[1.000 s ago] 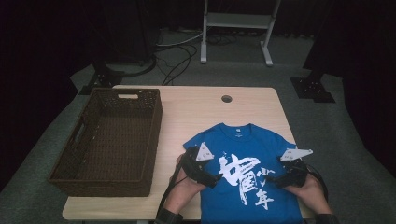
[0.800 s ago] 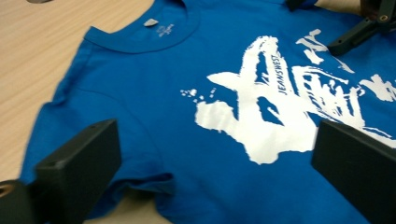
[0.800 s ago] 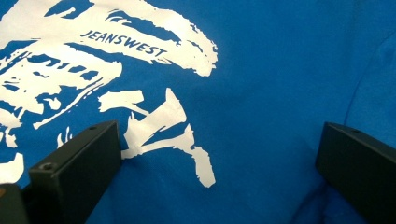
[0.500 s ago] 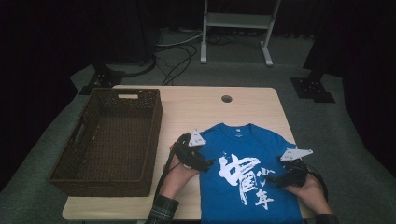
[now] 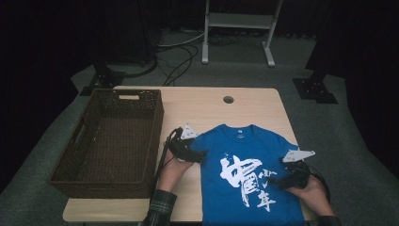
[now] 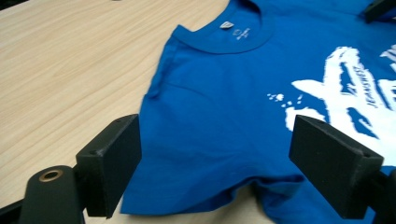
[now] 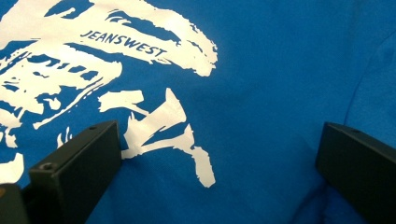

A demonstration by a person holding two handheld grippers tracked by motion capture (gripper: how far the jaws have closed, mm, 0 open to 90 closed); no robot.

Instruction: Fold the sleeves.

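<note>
Lying flat at lower centre-right of the table, the blue T-shirt is flanked by both grippers. Left gripper sits at the shirt's left edge, jaws just closing but unclenched around the sleeve fold; right gripper is spread wide over the print. Bare tabletop is left beyond the collar; the basket bounds the left.

Blue T-shirt with white print, dark brown wicker basket, pale wood table
</note>
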